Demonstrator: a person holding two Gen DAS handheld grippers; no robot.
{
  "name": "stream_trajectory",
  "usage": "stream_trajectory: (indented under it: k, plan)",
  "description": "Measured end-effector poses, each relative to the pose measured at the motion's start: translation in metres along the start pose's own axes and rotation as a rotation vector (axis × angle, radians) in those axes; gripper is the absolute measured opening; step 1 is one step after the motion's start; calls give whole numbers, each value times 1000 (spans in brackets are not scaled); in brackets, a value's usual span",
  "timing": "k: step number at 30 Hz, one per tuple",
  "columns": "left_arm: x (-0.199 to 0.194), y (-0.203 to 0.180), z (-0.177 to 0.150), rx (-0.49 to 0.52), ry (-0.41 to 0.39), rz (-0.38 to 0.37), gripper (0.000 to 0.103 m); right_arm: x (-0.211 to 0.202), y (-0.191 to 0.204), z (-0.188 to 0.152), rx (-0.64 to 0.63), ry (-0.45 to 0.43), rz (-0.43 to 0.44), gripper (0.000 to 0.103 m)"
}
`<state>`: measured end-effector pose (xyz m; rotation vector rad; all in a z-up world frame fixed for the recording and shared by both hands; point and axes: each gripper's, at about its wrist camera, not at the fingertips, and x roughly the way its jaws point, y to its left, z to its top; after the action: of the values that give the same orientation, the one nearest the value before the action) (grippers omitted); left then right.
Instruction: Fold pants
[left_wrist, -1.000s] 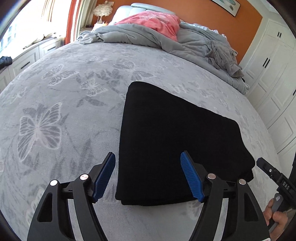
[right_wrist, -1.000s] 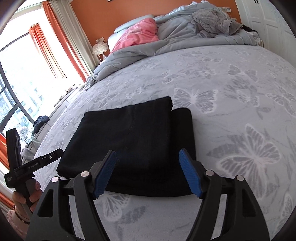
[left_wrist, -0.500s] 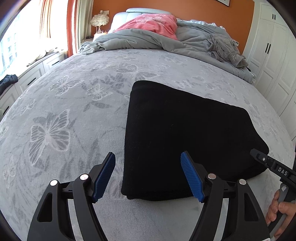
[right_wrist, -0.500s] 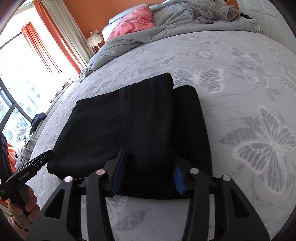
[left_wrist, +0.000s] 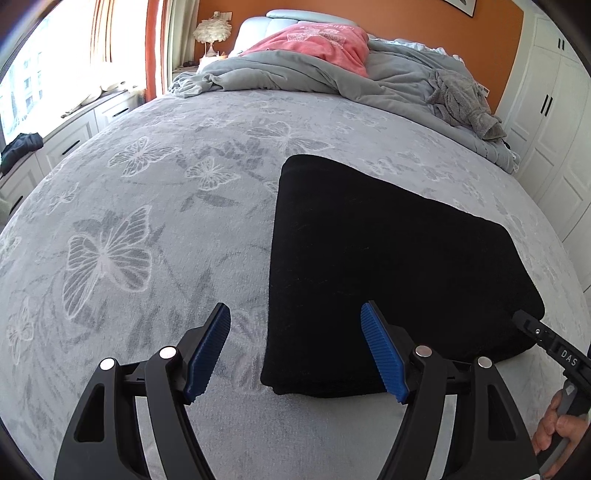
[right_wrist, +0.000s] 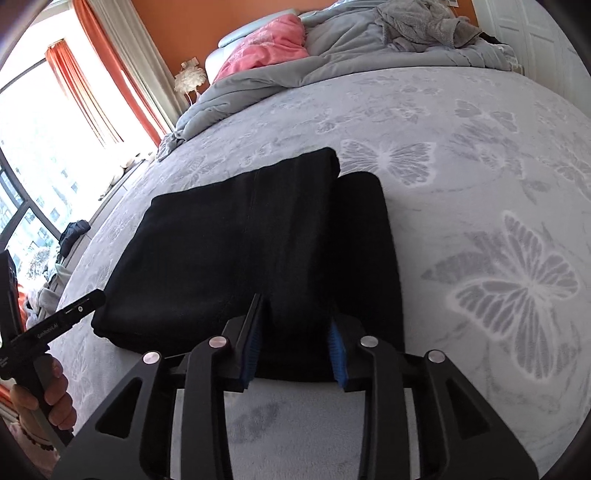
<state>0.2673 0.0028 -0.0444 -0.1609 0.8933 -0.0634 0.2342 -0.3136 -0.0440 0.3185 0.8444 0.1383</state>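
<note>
The left gripper (left_wrist: 295, 349) stands wide open and empty, straddling the near left corner of the folded black fleece pants (left_wrist: 373, 269) on the grey butterfly-print bedspread (left_wrist: 147, 206). The right gripper (right_wrist: 293, 341) is narrowed onto the pants' near edge. Risk: a partial pinch could lift only the top layers, undoing the fold. Layer count between the pads is hidden.

Left gripper (left_wrist: 295, 350) jaws wide apart; right gripper (right_wrist: 295, 332) jaws narrowed.
</note>
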Motion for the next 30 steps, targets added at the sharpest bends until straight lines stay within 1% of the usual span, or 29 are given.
stream_trajectory:
  k: [1, 3, 6, 8, 10, 14, 17, 21, 24, 27, 30]
  plan:
    - [-1, 3, 1, -12, 0, -6, 78, -9, -4, 2, 9, -29, -8, 60]
    - [-3, 8, 4, -36, 0, -18, 81, -19, -13, 2, 18, -47, -35, 70]
    - [3, 14, 5, -57, 30, -26, 81, -15, -29, -2, 57, -18, -44, 70]
    - [8, 19, 3, -79, 50, -37, 81, -10, -37, -5, 94, 0, -20, 70]
    - [11, 19, 1, -81, 55, -37, 81, -8, -39, -5, 106, 4, -12, 70]
    - [12, 13, 0, -36, 32, -23, 84, -5, -36, -5, 94, 3, 8, 70]
    - [17, 14, 0, -46, 36, -31, 86, -1, -35, -7, 114, 14, 34, 71]
    - [18, 15, 1, -49, 37, -33, 87, 1, -30, -8, 95, 20, 34, 71]
    - [14, 16, 2, -42, 22, -23, 86, 3, -25, -10, 75, 29, 35, 71]
    - [12, 16, 3, -38, 18, -19, 86, 8, -18, -12, 55, 40, 26, 75]
    - [15, 19, 2, -54, 35, -36, 86, 12, -16, -14, 49, 44, 18, 77]
